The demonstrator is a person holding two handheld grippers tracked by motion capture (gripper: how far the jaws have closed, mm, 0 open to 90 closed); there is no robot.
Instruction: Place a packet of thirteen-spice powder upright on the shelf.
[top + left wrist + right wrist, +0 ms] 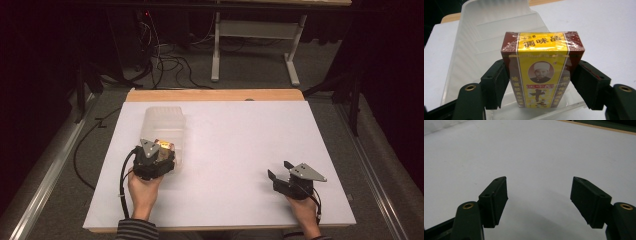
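Note:
A yellow and maroon seasoning box (pixel 541 72) stands upright at the near end of a translucent plastic container (pixel 491 27). My left gripper (pixel 540 75) is shut on the box, one black jaw pressed against each side. From above, the box (pixel 164 145) shows just ahead of the left gripper (pixel 161 151), with the container (pixel 165 120) lying on the left part of the table. My right gripper (pixel 278 169) hovers low over the front right of the white table top (pixel 240 135). That right gripper (pixel 539 187) is open with nothing between its jaws.
The white sheet covers a wooden table whose back edge (pixel 215 95) shows. Beyond it are the legs of another table (pixel 216 55) and loose cables (pixel 170 62) on the floor. A metal rail (pixel 50 165) runs along the left side.

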